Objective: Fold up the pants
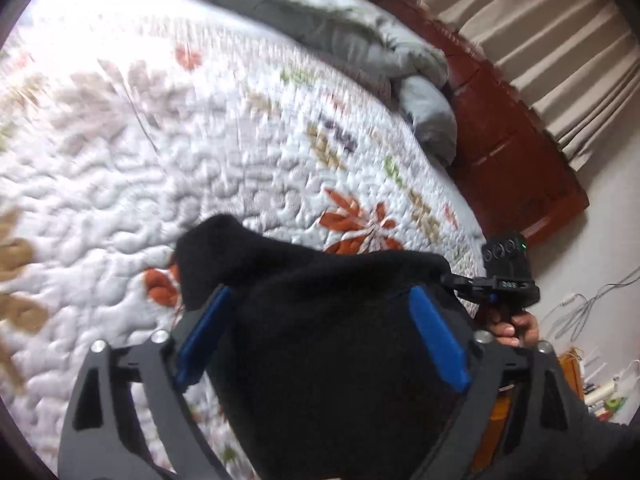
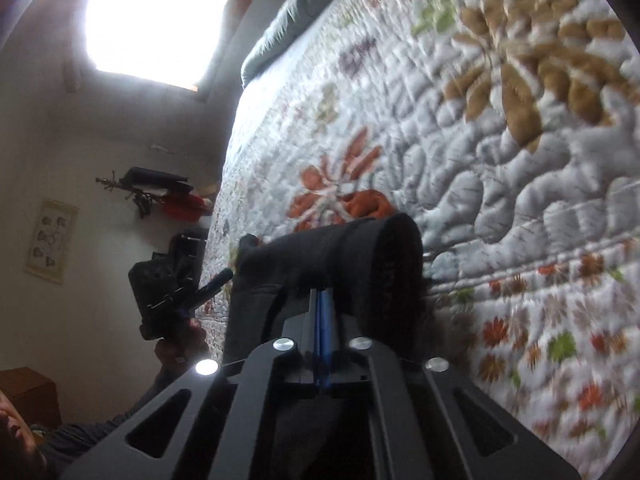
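Nearest the left wrist camera, the left tool (image 1: pixel 320 340) stands with its blue pads (image 1: pixel 204 340) spread wide, and the black pants (image 1: pixel 332 344) bulge up between them and fill the gap. Whether the pads press on the cloth cannot be told; the fabric lies against both. The pants are bunched into a thick dark mass, lifted above the bed, with one rounded lobe (image 1: pixel 216 248) sticking out ahead of the left pad.

In the right wrist view, the right tool (image 2: pixel 324 312) has its pads drawn together to a narrow slit, pinching a fold of the pants (image 2: pixel 340 264). A rolled edge of the cloth curls over to the right of the tips. The view is blurred.

Just past the pants on the right side of the left view, the right tool's body (image 1: pixel 508 276) shows with a hand (image 1: pixel 516 328) around its grip. The right view shows the left tool (image 2: pixel 172 284) likewise, held by the other hand (image 2: pixel 180 344).

Under all this lies the quilt (image 1: pixel 200 160), white and stitched, with orange, tan and green leaf shapes. Farther off, a grey duvet (image 1: pixel 360 40) is heaped along the far edge of the bed, against a reddish-brown headboard (image 1: pixel 512 140). Beyond that hang beige curtains (image 1: pixel 540 40). Cables (image 1: pixel 580 312) lie on the floor at the right.
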